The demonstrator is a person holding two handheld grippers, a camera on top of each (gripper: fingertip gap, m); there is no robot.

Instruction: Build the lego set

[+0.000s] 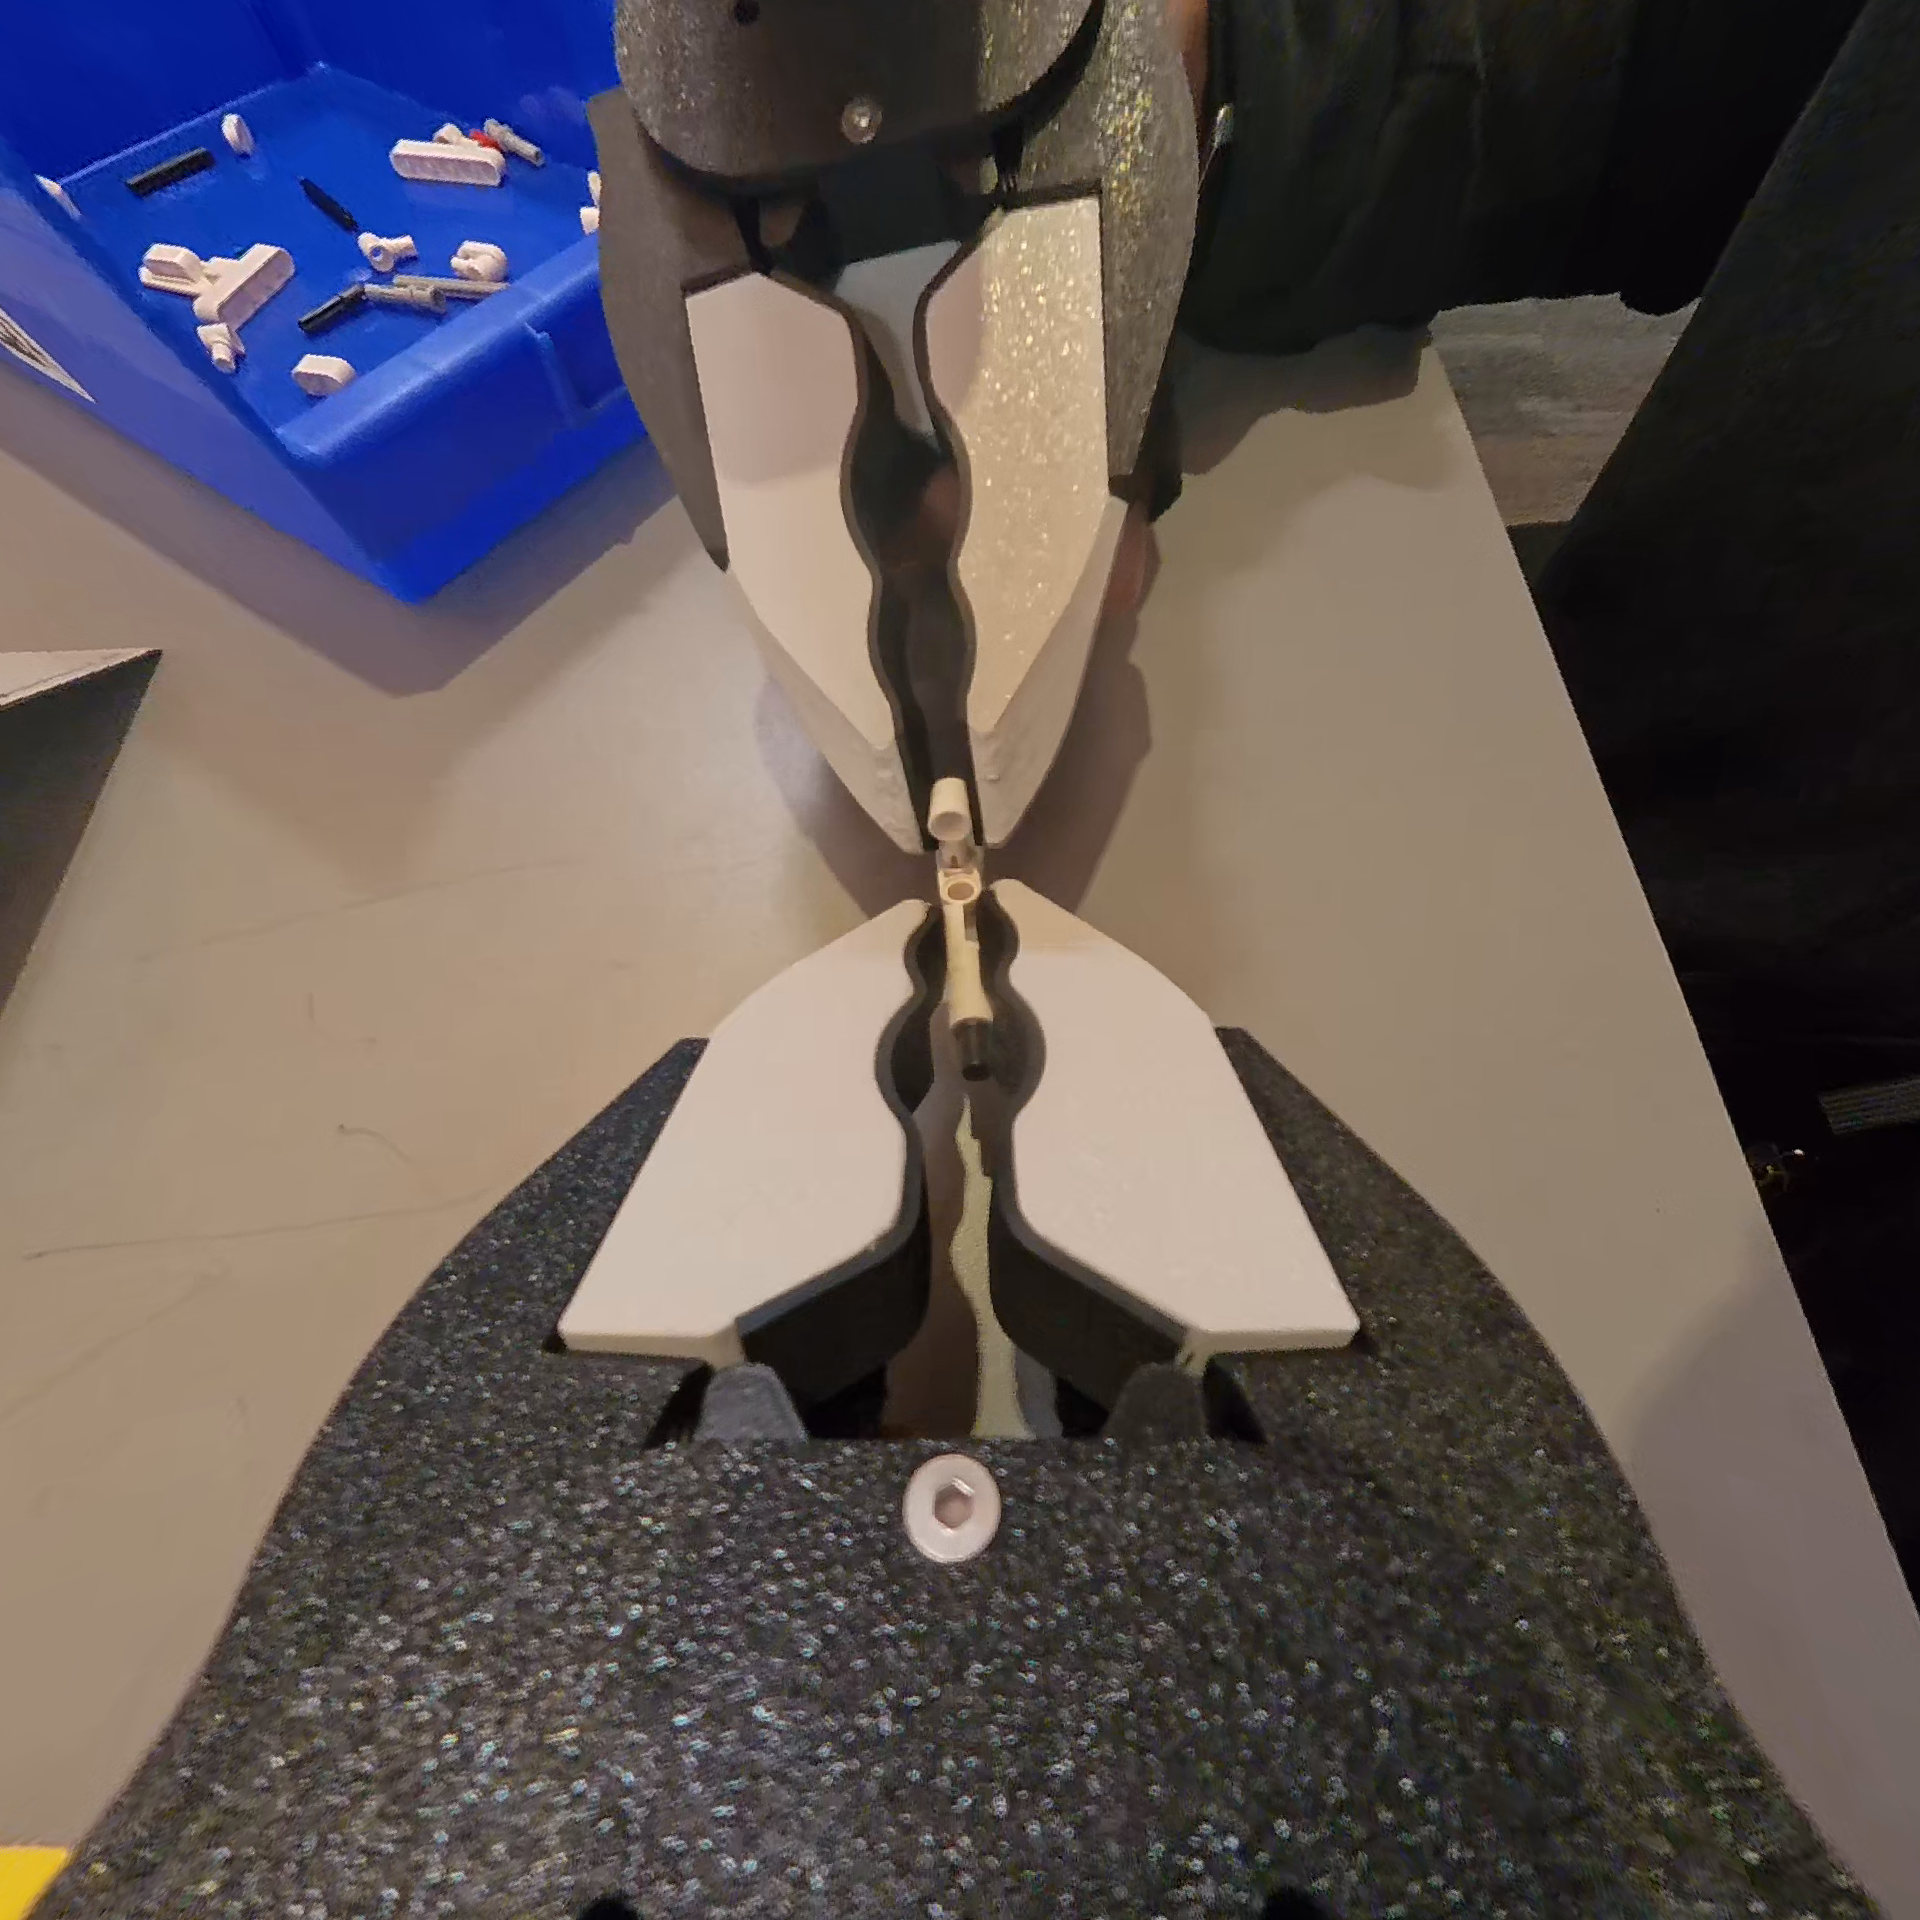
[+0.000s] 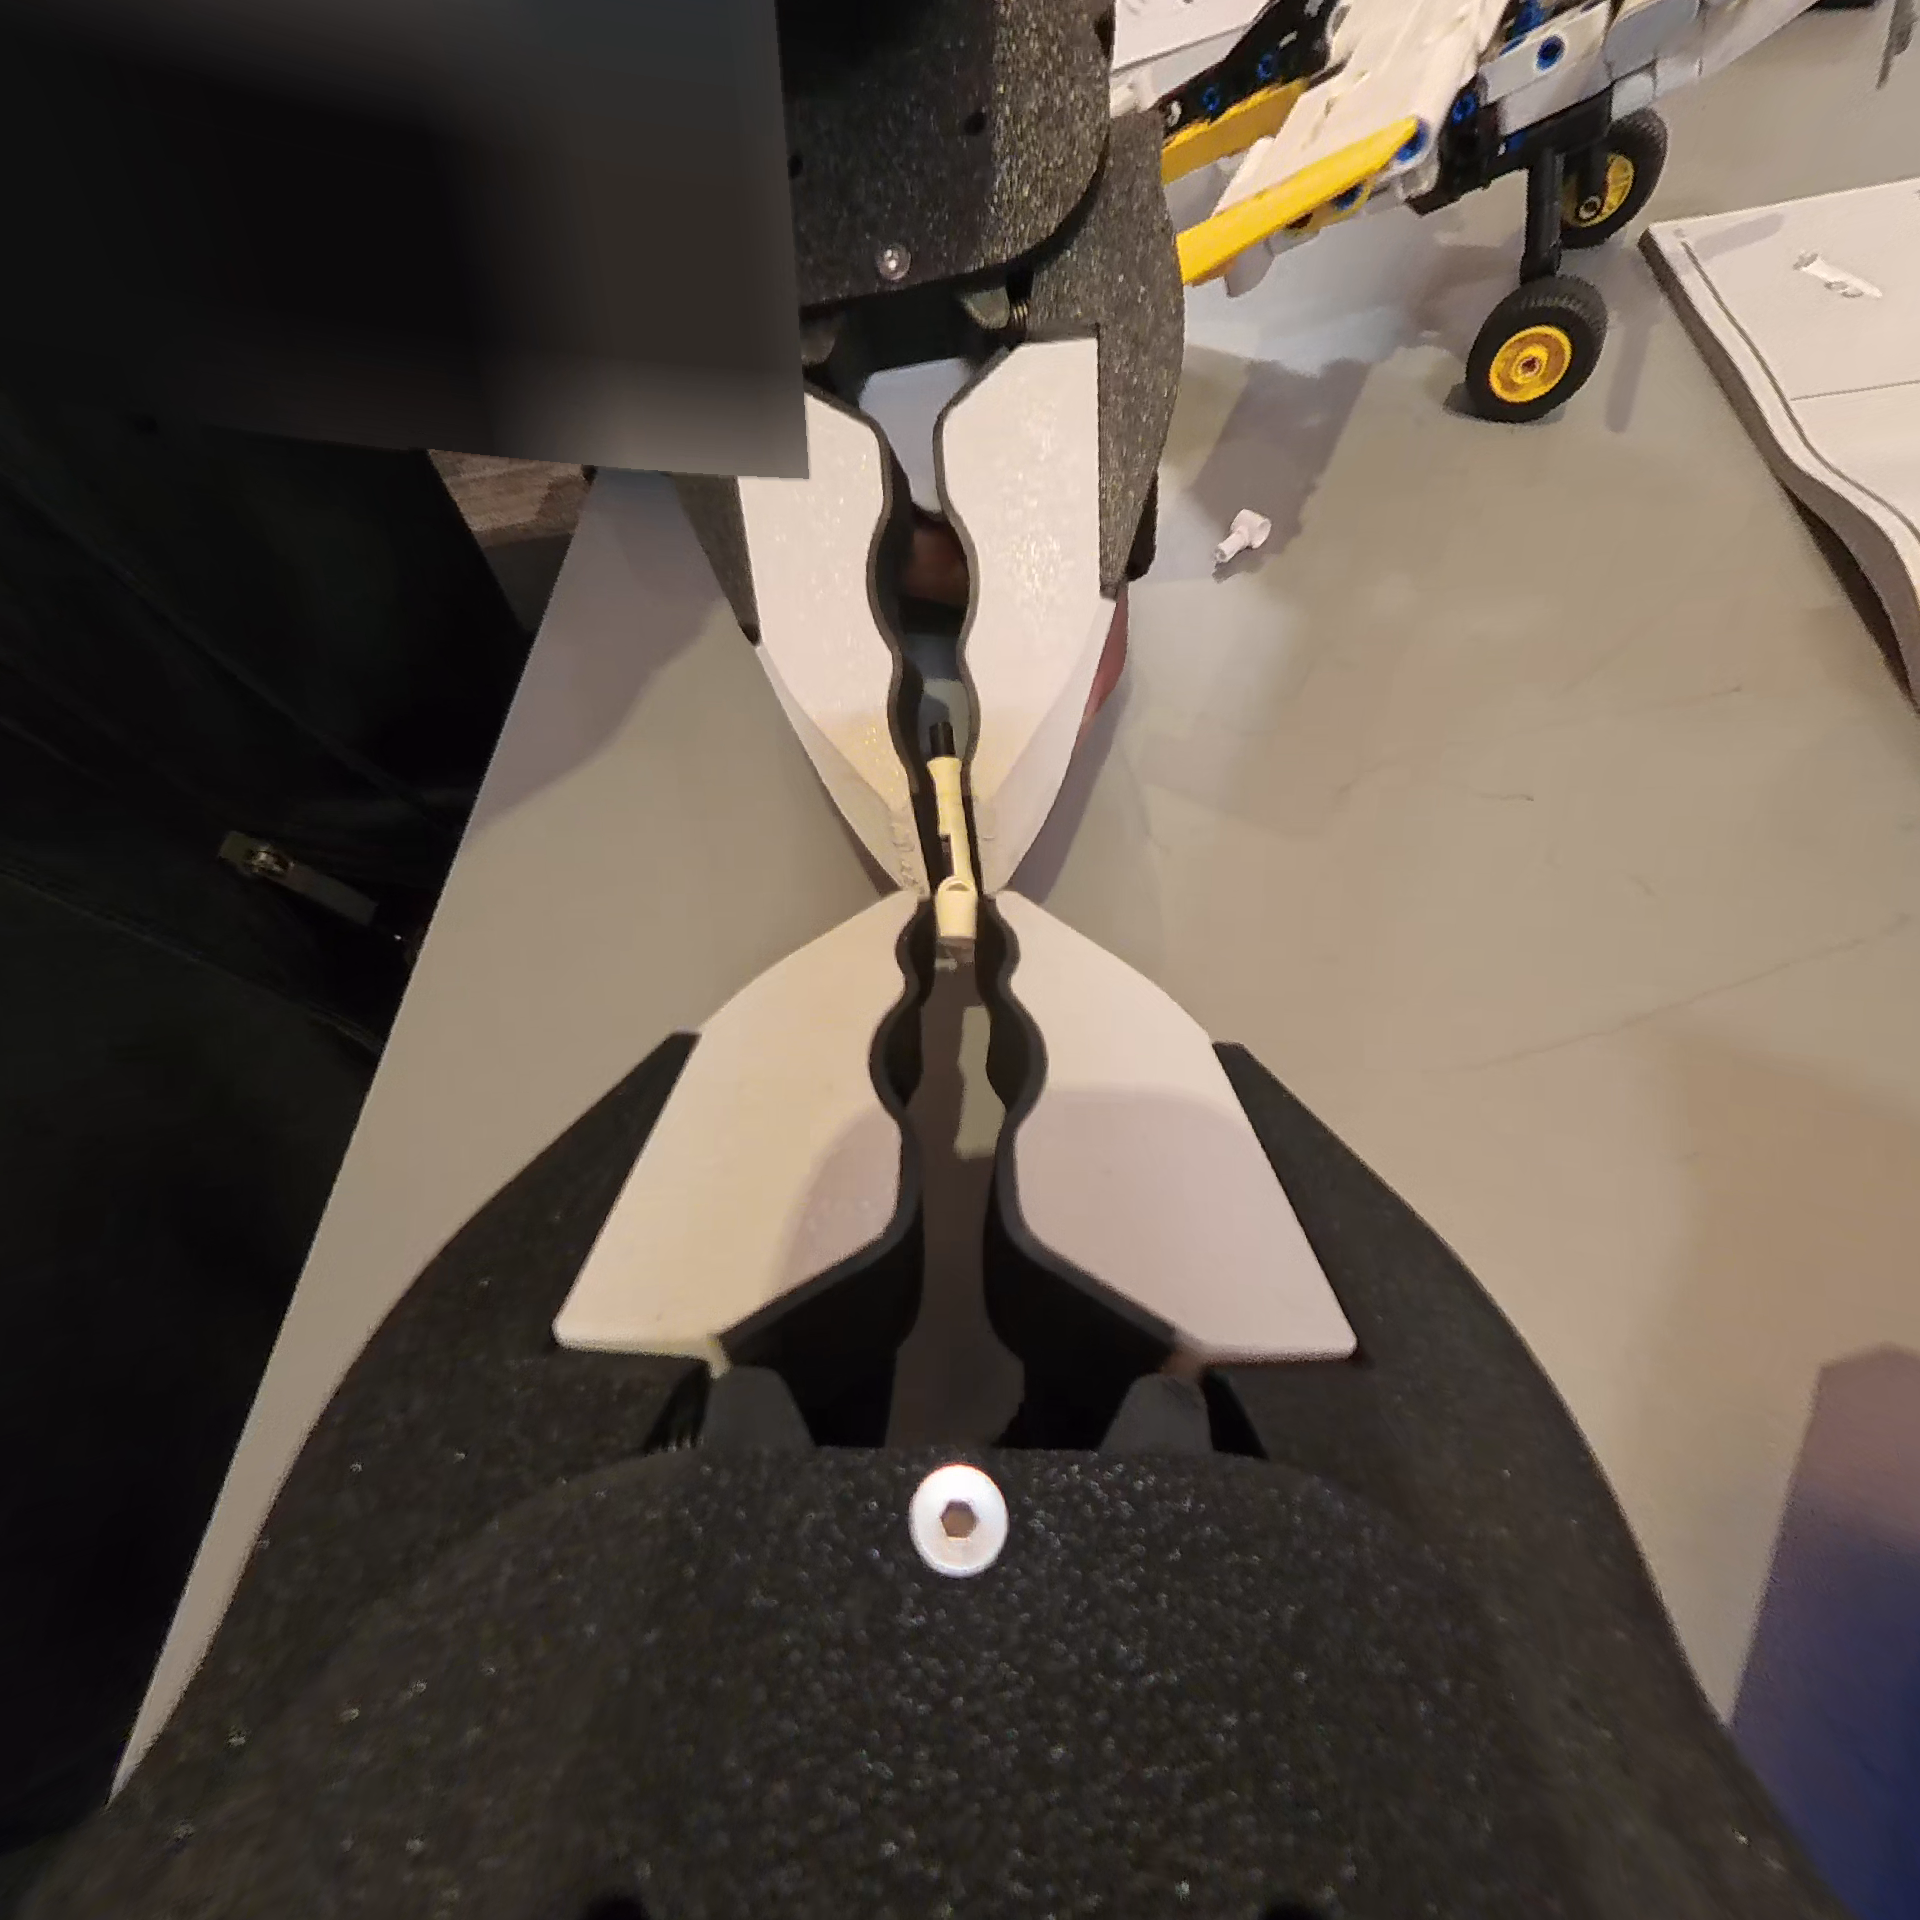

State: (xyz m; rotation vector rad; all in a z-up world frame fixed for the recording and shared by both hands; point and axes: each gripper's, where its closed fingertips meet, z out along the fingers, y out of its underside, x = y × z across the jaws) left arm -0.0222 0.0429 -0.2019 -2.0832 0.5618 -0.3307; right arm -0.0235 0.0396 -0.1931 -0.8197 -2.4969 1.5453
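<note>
Left wrist view: left gripper (image 1: 961,902) is nearly closed, pads pressed on a cream connector rod (image 1: 964,961) w/ a black pin (image 1: 975,1049) at its near end. Opposite, tip to tip, right gripper (image 1: 951,831) is also nearly closed, pinching a small white sleeve piece (image 1: 948,808); the two parts meet between the tips. Both sit above the grey table (image 1: 312,1039). Blue bin (image 1: 416,416) lies far left of the rod, holding loose white, grey & black parts; a label shows at its edge, too cropped to read. Right wrist view: same joint, white sleeve piece (image 2: 954,909) in the right gripper (image 2: 951,914), cream rod (image 2: 951,821) beyond. Brick-built plane model (image 2: 1455,135) w/ yellow-hubbed wheels stands far right of the rod; a stray white pin (image 2: 1244,537) lies nearer. No legible writing.
</note>
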